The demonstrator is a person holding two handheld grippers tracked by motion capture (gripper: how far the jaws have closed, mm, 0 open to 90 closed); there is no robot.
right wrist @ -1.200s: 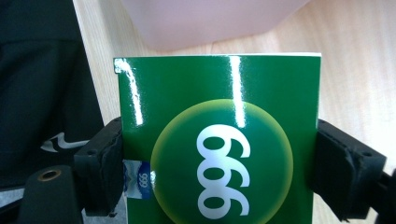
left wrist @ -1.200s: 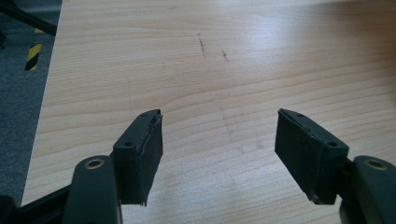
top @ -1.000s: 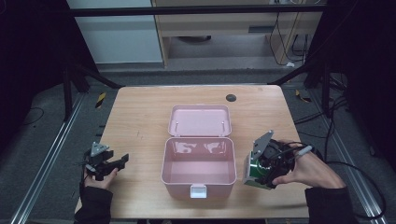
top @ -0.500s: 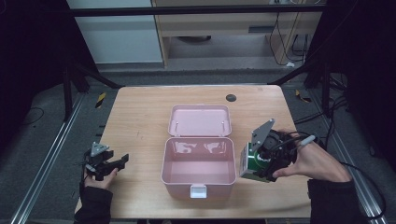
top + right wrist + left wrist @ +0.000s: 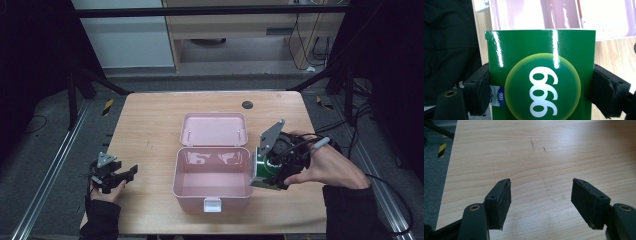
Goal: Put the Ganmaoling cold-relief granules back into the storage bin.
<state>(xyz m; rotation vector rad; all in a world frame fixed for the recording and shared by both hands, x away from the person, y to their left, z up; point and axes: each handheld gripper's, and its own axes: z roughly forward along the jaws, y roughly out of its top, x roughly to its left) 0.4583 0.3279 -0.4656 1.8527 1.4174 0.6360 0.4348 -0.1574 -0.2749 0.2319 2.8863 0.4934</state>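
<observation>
Jaws of the right gripper (image 5: 264, 172) were seen clamped on a green box (image 5: 540, 75), its white "999" print readable from the right gripper view, carried nearer the open pink case (image 5: 212, 175) than before, while the left gripper (image 5: 541, 200) was held apart over the table (image 5: 150, 125).

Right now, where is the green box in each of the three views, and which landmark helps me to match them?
High view: the green box is right of centre, held in the right hand-held gripper beside the pink case's right wall.
Left gripper view: bare wooden table between open jaws.
Right gripper view: the box sits in the centre, clamped between the jaws.
Shared landmark: the pink case, at the top of the right gripper view.
</observation>
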